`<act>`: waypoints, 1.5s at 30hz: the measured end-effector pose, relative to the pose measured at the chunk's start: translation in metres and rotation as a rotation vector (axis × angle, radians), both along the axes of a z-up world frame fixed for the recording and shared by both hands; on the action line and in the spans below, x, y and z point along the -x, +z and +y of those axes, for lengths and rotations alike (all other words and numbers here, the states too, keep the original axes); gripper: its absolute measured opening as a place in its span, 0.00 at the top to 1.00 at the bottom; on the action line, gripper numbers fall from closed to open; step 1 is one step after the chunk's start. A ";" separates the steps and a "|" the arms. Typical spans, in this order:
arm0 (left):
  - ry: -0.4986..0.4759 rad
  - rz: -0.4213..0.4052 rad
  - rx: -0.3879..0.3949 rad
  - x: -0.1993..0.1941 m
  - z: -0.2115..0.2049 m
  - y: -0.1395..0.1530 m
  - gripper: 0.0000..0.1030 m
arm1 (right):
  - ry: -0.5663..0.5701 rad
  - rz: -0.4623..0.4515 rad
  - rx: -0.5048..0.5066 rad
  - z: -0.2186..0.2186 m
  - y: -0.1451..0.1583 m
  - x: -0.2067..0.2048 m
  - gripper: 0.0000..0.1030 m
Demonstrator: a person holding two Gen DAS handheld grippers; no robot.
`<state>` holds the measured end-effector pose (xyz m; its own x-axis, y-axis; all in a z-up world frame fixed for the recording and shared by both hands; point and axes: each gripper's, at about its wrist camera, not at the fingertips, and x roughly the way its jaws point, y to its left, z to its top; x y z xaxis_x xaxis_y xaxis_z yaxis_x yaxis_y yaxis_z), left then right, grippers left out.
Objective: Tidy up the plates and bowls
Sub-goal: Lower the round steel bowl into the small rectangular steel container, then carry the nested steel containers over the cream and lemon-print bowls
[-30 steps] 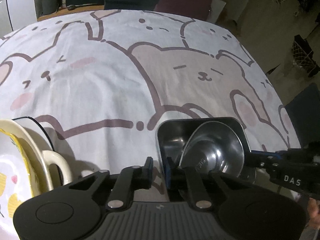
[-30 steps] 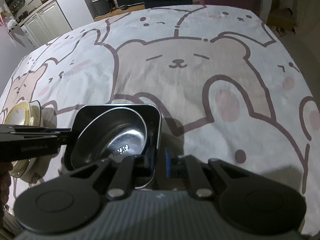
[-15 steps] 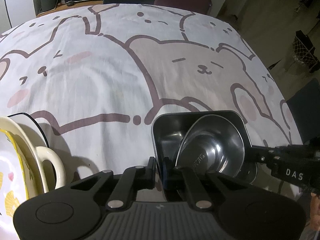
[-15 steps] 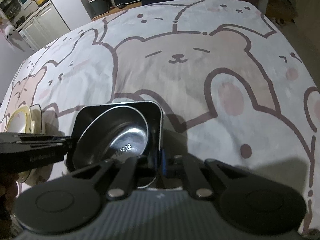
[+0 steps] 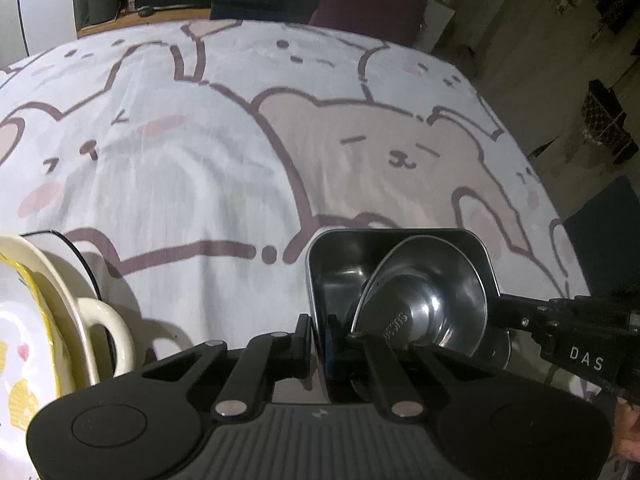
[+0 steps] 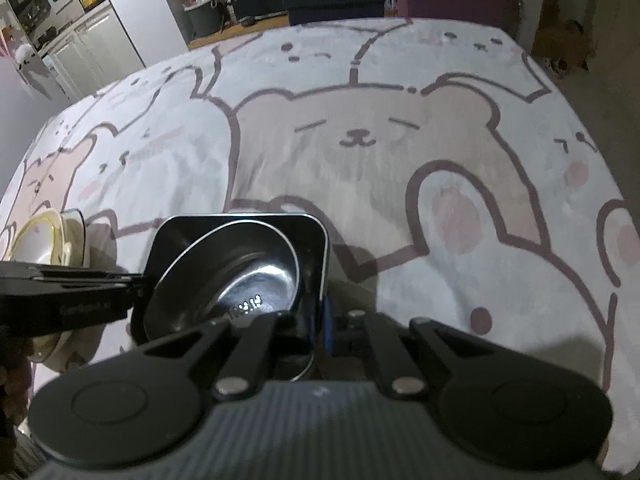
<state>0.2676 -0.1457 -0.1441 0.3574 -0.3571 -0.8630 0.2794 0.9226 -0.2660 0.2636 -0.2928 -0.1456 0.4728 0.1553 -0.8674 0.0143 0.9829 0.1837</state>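
The left gripper point(image 5: 318, 336) pinches the near-left wall of a square steel tray point(image 5: 320, 272), and the right gripper point(image 6: 320, 320) pinches its opposite wall. A round steel bowl point(image 5: 432, 304) leans tilted inside the tray. Left of it sit stacked cream dishes point(image 5: 60, 304) on the bear-print bench cloth point(image 5: 200, 160).

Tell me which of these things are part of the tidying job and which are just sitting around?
Part of the job:
- square steel tray, gripped on opposite walls by left gripper and right gripper
- round steel bowl tilted inside it
- stacked cream handled dish and yellow-patterned plate

Just lying about:
- bear-print cloth
- grey bin
- maroon cushion
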 end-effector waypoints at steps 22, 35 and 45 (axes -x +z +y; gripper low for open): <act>0.174 -0.189 -0.024 0.025 0.118 0.097 0.96 | 0.082 -0.231 -0.138 0.081 0.085 0.013 0.95; 0.299 -0.149 -0.045 0.042 0.214 0.100 0.95 | 0.206 -0.208 -0.234 0.168 0.083 0.001 0.95; 0.329 -0.080 -0.053 0.039 0.250 0.077 0.95 | 0.251 -0.128 -0.227 0.212 0.065 -0.003 0.95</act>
<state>0.2289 0.1041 -0.0670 0.5131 -0.1670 -0.8419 -0.0174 0.9787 -0.2047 0.2666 -0.0807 -0.0803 0.4981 0.4621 -0.7338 -0.2594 0.8868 0.3823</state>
